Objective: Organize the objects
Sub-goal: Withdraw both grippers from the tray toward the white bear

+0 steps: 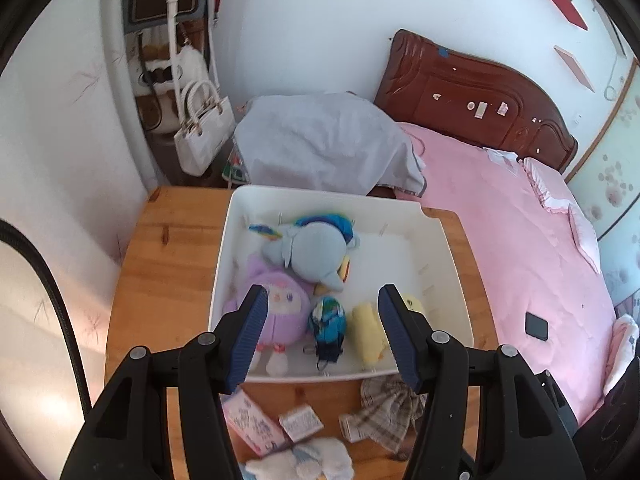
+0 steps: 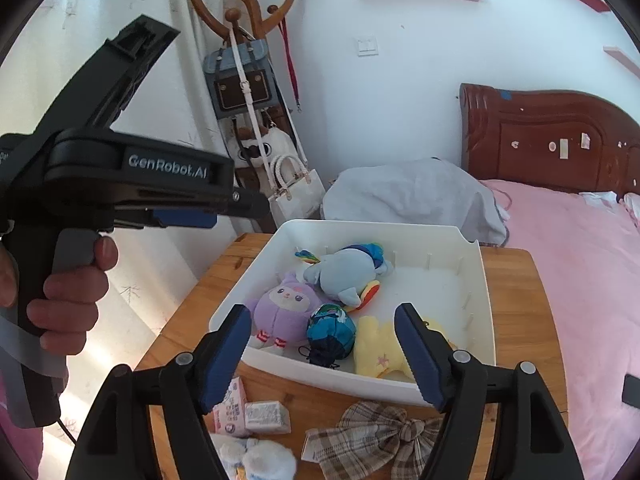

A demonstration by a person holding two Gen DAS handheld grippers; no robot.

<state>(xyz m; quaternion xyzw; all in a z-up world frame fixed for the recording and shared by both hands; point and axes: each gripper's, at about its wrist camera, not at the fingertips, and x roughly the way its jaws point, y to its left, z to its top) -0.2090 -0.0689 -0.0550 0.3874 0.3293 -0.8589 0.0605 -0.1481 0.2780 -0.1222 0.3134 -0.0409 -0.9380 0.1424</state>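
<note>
A white tray (image 1: pixel 224 248) (image 2: pixel 486 304) stands on the wooden table (image 1: pixel 168 264) (image 2: pixel 524 308). In it lie a light blue plush (image 1: pixel 316 252) (image 2: pixel 344 276), a purple plush (image 1: pixel 280 312) (image 2: pixel 284 312), a blue-green ball pouch (image 1: pixel 327 318) (image 2: pixel 331 331) and a yellow plush (image 1: pixel 366 332) (image 2: pixel 378 350). In front of the tray lie a pink carton (image 1: pixel 252 420) (image 2: pixel 230 406), a small grey carton (image 1: pixel 300 422) (image 2: pixel 267 417), a plaid bow (image 1: pixel 390 408) (image 2: pixel 376 436) and a white fluffy toy (image 1: pixel 304 462) (image 2: pixel 256 460). My left gripper (image 1: pixel 323 334) is open and empty above the tray's front edge. My right gripper (image 2: pixel 322 356) is open and empty there too.
A bed with a pink cover (image 1: pixel 520 248) (image 2: pixel 592 264) lies to the right, a phone (image 1: pixel 536 326) on it. A grey cloth bundle (image 1: pixel 324 140) (image 2: pixel 412 196) sits behind the tray. A coat rack with bags (image 2: pixel 248 80) (image 1: pixel 204 128) stands at the back left.
</note>
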